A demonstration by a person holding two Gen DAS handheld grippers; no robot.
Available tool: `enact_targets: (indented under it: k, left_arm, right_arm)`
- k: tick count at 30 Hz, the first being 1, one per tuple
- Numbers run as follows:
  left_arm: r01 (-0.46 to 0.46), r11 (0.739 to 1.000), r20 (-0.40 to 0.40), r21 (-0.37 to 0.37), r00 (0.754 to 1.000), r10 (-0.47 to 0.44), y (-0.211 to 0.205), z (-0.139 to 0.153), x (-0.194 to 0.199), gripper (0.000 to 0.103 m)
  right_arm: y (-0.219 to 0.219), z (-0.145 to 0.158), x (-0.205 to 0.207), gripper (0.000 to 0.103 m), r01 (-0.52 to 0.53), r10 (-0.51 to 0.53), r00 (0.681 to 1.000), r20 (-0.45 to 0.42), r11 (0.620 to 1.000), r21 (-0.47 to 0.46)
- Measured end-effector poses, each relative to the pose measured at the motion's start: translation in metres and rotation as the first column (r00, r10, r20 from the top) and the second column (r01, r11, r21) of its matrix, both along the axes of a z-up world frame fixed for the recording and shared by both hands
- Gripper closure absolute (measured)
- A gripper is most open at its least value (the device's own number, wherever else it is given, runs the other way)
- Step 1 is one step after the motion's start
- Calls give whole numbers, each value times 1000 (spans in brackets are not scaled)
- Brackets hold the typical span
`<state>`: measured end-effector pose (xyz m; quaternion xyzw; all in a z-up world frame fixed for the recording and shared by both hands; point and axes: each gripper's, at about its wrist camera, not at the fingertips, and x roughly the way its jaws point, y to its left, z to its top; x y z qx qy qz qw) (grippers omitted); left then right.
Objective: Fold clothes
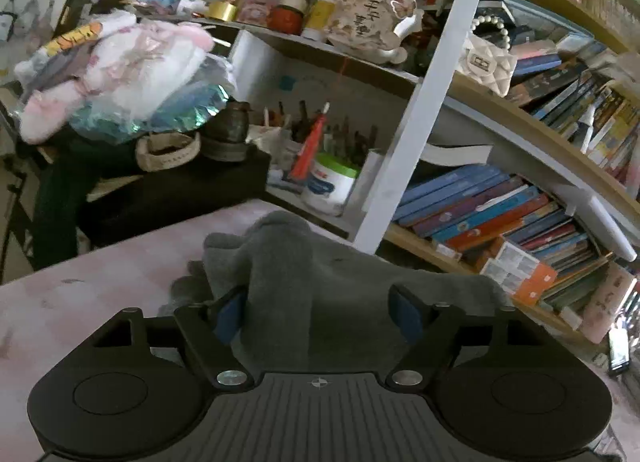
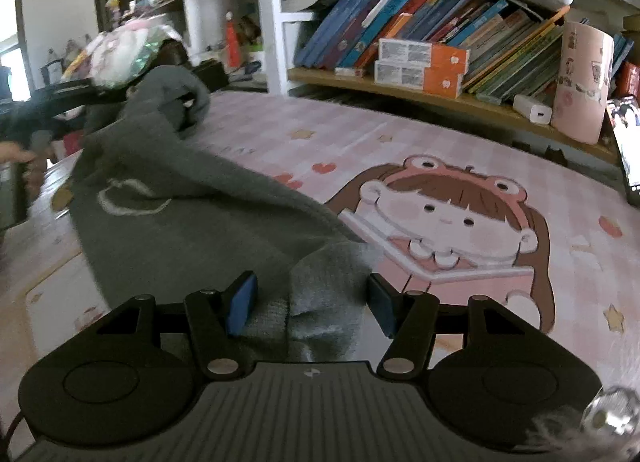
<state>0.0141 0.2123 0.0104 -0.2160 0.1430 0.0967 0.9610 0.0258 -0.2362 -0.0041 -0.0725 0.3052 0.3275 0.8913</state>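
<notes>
A grey knitted garment (image 2: 168, 197) with a white heart outline lies stretched across a pink cartoon mat (image 2: 460, 165). In the right wrist view its near end bunches between the fingers of my right gripper (image 2: 312, 304), whose blue pads (image 2: 242, 302) stand wide apart around the cloth. In the left wrist view the other end of the garment (image 1: 304, 286) is heaped between the fingers of my left gripper (image 1: 320, 314), also wide apart. The left gripper shows at the far left of the right wrist view (image 2: 68, 97), with the cloth draped over it.
A bookshelf with many books (image 2: 440, 33) runs along the mat's far edge, with a white post (image 1: 416, 113). A pink cylinder (image 2: 580, 81) stands at the right. A pile of soft toys (image 1: 120, 65) and a black box (image 1: 176, 189) are at the left.
</notes>
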Motion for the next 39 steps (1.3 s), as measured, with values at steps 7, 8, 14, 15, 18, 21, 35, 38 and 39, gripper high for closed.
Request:
enact_targets:
  k: [7, 8, 14, 15, 18, 21, 35, 38, 39]
  left_arm:
    - [38, 996, 48, -75, 998, -34, 7, -5, 4, 21]
    - [42, 995, 62, -88, 997, -37, 8, -6, 4, 21]
    - [40, 983, 165, -181, 986, -10, 26, -13, -12, 21]
    - [33, 979, 184, -202, 983, 5, 30, -14, -15, 20]
    - [21, 965, 230, -263, 972, 41, 41, -16, -24, 19]
    - [27, 951, 209, -308, 977, 39, 48, -20, -21, 18]
    - [64, 911, 208, -407, 978, 25, 59, -30, -20, 18]
    - [89, 905, 209, -417, 978, 0, 58, -31, -17, 16]
    - [91, 907, 208, -411, 978, -3, 57, -30, -17, 15]
  right_arm:
    - [-4, 37, 7, 45, 27, -27, 1000, -6, 999, 24]
    - [0, 45, 12, 45, 18, -18, 1000, -12, 998, 54]
    - [60, 68, 53, 44, -41, 52, 996, -73, 989, 145]
    - [73, 68, 63, 44, -52, 66, 993, -93, 987, 152]
    - [113, 65, 95, 39, -76, 121, 973, -196, 972, 222]
    - [152, 57, 126, 34, -50, 148, 934, -325, 955, 292]
    - [228, 48, 196, 37, 171, 148, 840, -522, 841, 514]
    - [238, 40, 203, 37, 202, 130, 808, -574, 855, 478]
    - [241, 39, 204, 37, 207, 129, 803, -582, 855, 475]
